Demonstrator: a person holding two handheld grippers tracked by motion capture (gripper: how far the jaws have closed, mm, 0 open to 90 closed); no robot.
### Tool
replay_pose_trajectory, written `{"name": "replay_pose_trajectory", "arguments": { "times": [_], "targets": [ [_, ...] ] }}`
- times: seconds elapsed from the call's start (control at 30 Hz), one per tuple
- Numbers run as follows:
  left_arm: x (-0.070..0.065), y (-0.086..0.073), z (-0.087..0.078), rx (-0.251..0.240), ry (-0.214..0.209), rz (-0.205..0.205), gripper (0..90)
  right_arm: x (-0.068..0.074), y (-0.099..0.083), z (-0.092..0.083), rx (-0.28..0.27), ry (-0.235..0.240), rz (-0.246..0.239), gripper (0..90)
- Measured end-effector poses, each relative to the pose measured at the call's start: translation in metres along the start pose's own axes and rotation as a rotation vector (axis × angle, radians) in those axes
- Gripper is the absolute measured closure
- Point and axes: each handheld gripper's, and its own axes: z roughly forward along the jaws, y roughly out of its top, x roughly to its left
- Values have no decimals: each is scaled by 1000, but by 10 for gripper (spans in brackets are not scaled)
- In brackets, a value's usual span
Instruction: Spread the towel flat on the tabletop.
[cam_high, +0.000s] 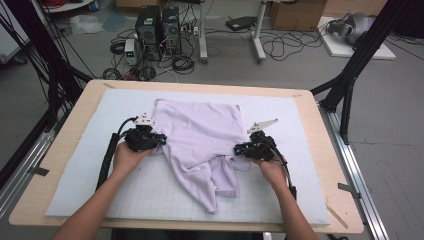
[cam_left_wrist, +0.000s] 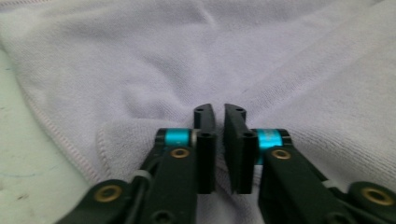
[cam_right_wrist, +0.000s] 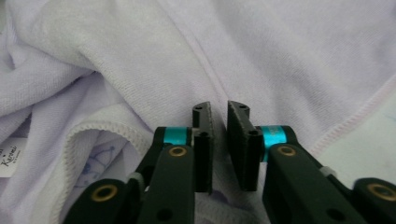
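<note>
Jaws of left gripper (cam_left_wrist: 218, 112) narrowly parted, slim gap, nothing pinched; same for right gripper (cam_right_wrist: 219, 109). Pale lilac terry-cloth towel (cam_high: 200, 137) lies rumpled mid-table on light grey gridded foam mat (cam_high: 280, 200), fine looped pile, stitched hem. Left jaws over towel's left edge fold; right jaws over its right edge, beside white label (cam_right_wrist: 10, 156). Bare mat all around towel.

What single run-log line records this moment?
left gripper: open, over towel | right gripper: open, over towel | towel: crumpled on mat
</note>
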Motion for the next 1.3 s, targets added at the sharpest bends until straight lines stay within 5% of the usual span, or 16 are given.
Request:
{"name": "replay_pose_trajectory", "arguments": {
  "times": [0.17,0.3,0.57,0.67,0.8,1.0,1.3],
  "targets": [
    [-3,-3,-28,-62,-20,-2,668,14,1,-25,-71,-32,-42,697],
    [-10,-12,-40,-63,-53,13,634,34,-1,-41,-98,-38,-92,652],
    [-34,-22,-17,-3,-129,20,477,71,-1,-25,-76,-10,-206,538],
    [-40,-20,-5,-5,-131,37,542,73,2,-8,-18,-24,-232,560],
    [-44,-17,5,2,-158,68,884,67,0,7,62,-28,-248,798],
    [-33,-17,-8,-27,-142,22,897,58,-13,-12,72,-19,-201,847],
    [-29,-17,-20,-57,-135,9,893,47,-63,-49,100,-62,-124,849]
  ]
}}
